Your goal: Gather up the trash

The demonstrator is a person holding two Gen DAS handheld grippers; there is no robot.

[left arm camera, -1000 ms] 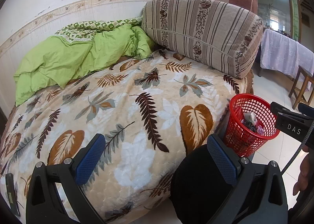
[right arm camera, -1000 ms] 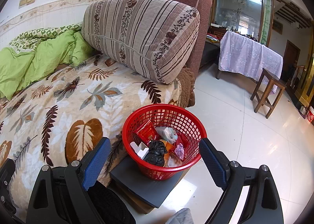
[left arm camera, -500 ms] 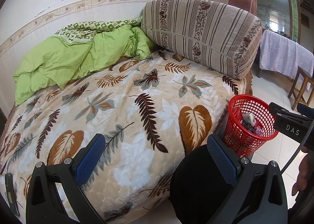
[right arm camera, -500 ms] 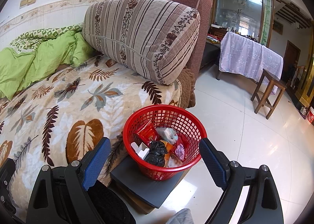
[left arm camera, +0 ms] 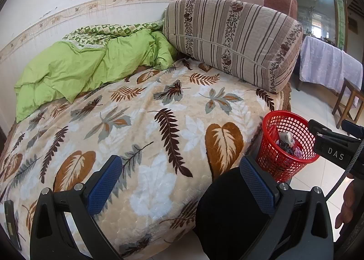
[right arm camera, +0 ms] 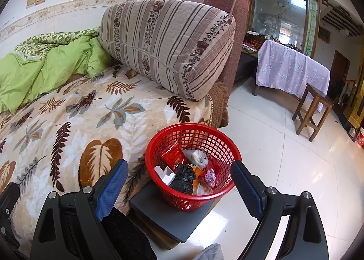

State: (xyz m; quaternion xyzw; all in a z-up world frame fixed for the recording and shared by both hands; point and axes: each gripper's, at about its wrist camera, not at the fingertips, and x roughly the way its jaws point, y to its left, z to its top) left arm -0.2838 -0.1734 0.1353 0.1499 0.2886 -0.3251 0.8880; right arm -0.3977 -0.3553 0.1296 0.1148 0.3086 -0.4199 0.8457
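A red mesh basket (right arm camera: 193, 166) stands on a dark flat board (right arm camera: 173, 216) on the floor, beside the bed's edge. It holds several bits of trash: a red packet (right arm camera: 173, 154), a black bag (right arm camera: 183, 179), a white box, a grey wad. My right gripper (right arm camera: 179, 180) hangs open just in front of the basket, nothing between its blue pads. In the left wrist view the basket (left arm camera: 287, 144) sits at the right. My left gripper (left arm camera: 179, 180) is open over the leaf-print blanket (left arm camera: 141, 128), empty.
A green quilt (left arm camera: 86, 71) lies bunched by the wall and a striped bolster (left arm camera: 232, 41) leans on the sofa arm. A wooden stool (right arm camera: 311, 109) and a cloth-covered table (right arm camera: 293, 71) stand on the white tile floor. A person's dark knee (left arm camera: 227, 210) is below.
Both views have shifted only slightly; the basket sits a touch further left in the left wrist view. Both grippers stay open and empty.
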